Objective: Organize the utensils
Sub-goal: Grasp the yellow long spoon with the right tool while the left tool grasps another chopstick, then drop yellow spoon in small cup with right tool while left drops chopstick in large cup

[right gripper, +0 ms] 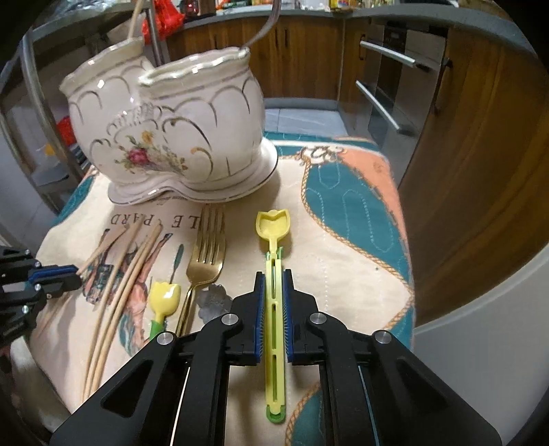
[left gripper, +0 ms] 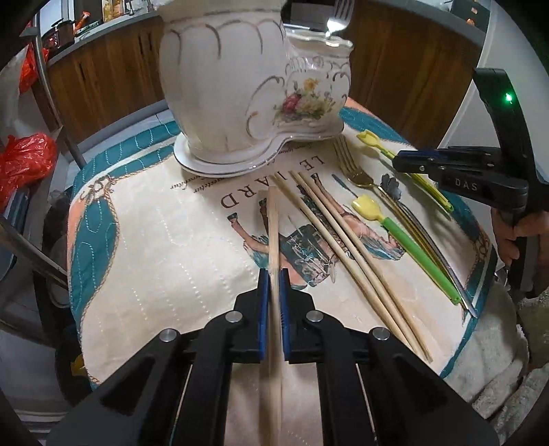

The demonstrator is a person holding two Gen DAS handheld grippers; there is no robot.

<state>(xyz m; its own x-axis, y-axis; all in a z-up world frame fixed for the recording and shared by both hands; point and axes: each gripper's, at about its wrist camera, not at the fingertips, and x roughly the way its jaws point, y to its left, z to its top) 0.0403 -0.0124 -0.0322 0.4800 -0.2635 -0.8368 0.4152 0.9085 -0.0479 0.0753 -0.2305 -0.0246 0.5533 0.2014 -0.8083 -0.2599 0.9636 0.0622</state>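
Note:
My left gripper (left gripper: 273, 274) is shut on a wooden chopstick (left gripper: 273, 223) whose tip points toward the white floral ceramic holder (left gripper: 240, 85). In the right wrist view my right gripper (right gripper: 273, 274) is shut on the slotted handle of a yellow-green tulip spoon (right gripper: 273, 226) lying on the cloth. Two more chopsticks (left gripper: 343, 254), a gold fork (right gripper: 206, 250), a second yellow spoon with a green handle (right gripper: 163, 295) and a silver utensil with a flower end (right gripper: 212, 298) lie between the grippers. The holder (right gripper: 164, 120) contains a fork (left gripper: 338, 17) and a chopstick (right gripper: 133, 20).
A quilted printed cloth (left gripper: 154, 240) covers the small table and drops off at its edges. Red plastic bags (left gripper: 24, 161) sit off to the left. Wooden cabinets and an oven (right gripper: 387, 85) stand behind. A hand (left gripper: 514, 236) grips the right tool.

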